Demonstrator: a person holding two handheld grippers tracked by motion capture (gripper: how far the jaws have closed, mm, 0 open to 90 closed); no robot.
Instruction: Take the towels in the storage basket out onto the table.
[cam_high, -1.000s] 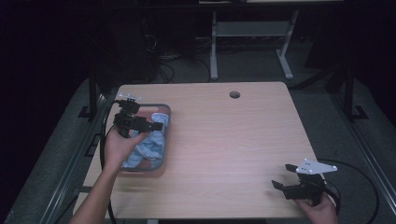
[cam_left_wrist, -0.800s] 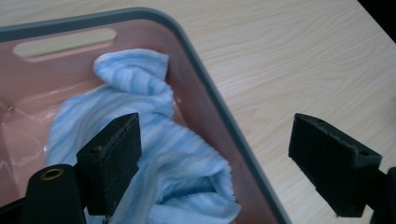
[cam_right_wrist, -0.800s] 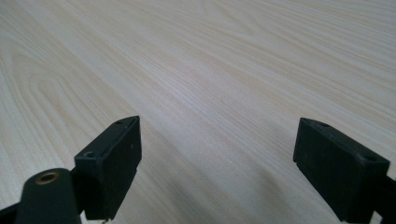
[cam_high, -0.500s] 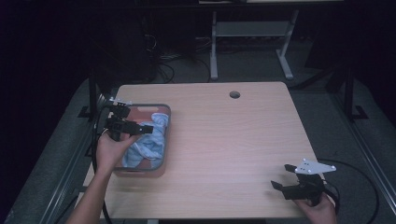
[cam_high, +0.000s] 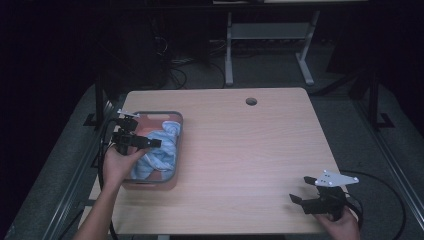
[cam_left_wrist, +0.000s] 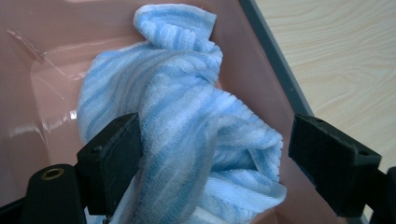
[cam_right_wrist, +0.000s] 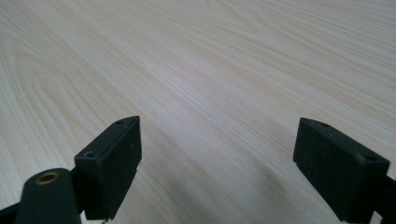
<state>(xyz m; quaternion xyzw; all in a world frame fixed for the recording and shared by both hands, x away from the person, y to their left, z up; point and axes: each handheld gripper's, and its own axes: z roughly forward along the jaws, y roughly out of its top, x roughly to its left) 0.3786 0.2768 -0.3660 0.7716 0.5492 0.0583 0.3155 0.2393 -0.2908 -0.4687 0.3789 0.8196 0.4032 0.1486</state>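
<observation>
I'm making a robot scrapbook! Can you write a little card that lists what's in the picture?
cloth: blue striped towel, bunched up in the tray
tray: pink inside, grey rim, left side of the table
left gripper: open, jaws either side of the towel
right gripper: open, holding nothing, near the front right corner
table: light wood

Towel (cam_left_wrist: 187, 140), centre of frame: light blue w/ paler blue-white stripes, ribbed pile. Tray (cam_left_wrist: 42, 56) under it: glossy pink inside, dark grey rim at upper right. Table (cam_high: 250, 145): pale beige wood grain, small dark round hole near top edge. Left hand-held gripper (cam_high: 145, 144), mid-left of frame: black body, black jaw pads. Right hand-held gripper (cam_high: 297, 192), lower right: black, w/ light grey plate on top. Floor around table: dark grey, nearly black twd top of frame.
</observation>
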